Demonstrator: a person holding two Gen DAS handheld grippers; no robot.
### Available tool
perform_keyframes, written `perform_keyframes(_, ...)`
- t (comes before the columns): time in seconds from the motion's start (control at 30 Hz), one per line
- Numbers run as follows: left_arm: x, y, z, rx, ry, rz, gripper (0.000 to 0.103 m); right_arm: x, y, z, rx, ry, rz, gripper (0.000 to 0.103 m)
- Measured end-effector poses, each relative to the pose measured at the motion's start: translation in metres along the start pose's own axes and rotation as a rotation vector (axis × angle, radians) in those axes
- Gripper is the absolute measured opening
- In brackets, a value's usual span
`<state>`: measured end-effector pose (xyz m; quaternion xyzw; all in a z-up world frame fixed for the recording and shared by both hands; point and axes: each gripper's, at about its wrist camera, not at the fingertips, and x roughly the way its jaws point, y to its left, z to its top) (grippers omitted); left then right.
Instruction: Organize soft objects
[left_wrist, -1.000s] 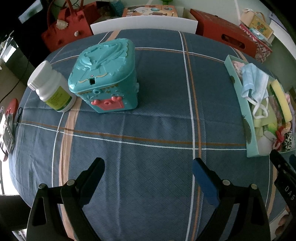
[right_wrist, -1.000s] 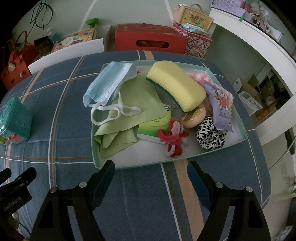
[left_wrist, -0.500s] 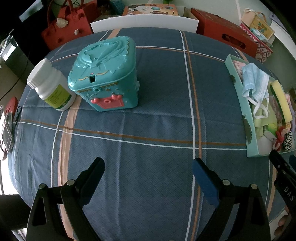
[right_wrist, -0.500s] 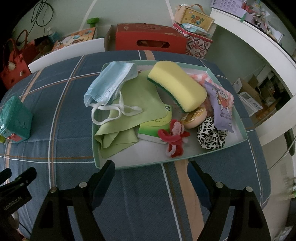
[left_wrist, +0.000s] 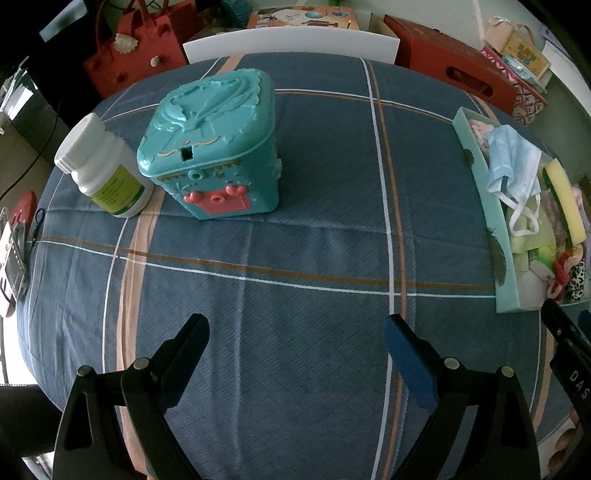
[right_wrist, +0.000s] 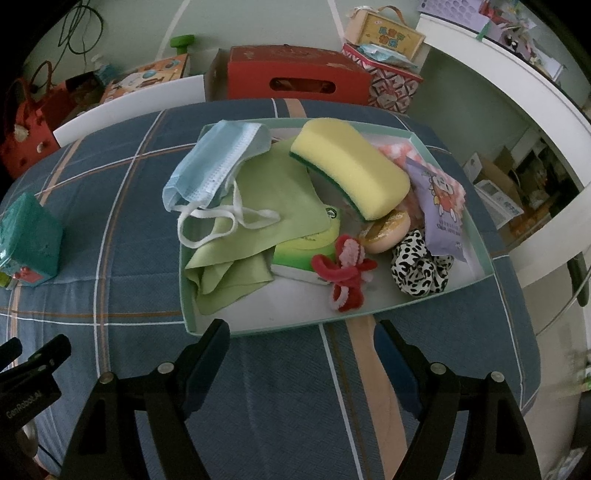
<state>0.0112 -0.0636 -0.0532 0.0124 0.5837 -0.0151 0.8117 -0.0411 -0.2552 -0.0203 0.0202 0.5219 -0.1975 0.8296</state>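
Note:
A pale green tray (right_wrist: 207, 325) on the blue plaid tablecloth holds soft items: a blue face mask (right_wrist: 216, 162), a green cloth (right_wrist: 266, 206), a yellow sponge (right_wrist: 351, 166), a red hair tie (right_wrist: 343, 273), a spotted scrunchie (right_wrist: 417, 266), a purple packet (right_wrist: 441, 206). The tray also shows at the right edge of the left wrist view (left_wrist: 484, 192). My right gripper (right_wrist: 301, 332) is open and empty, just in front of the tray's near rim. My left gripper (left_wrist: 295, 328) is open and empty over bare cloth.
A teal plastic toy box (left_wrist: 214, 147) and a white pill bottle (left_wrist: 103, 170) stand at the table's left. A red bag (left_wrist: 136, 59), red box (right_wrist: 295, 77) and white chair back (left_wrist: 291, 46) lie beyond the far edge. A white counter (right_wrist: 524, 92) runs at right.
Both views shifted very slightly; the left view has crept a little closer to the teal box. Both grippers stay open and nothing in the tray has moved.

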Motion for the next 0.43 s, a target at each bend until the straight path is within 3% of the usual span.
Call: perform_keyframes(0.43, -0.0011, 0.0009, -0.0014, 0.002, -0.001, 0.001, 0.095, 0.0006, -0.0006, -0.0023, 0.000, 0.005, 0.002, 0.083)
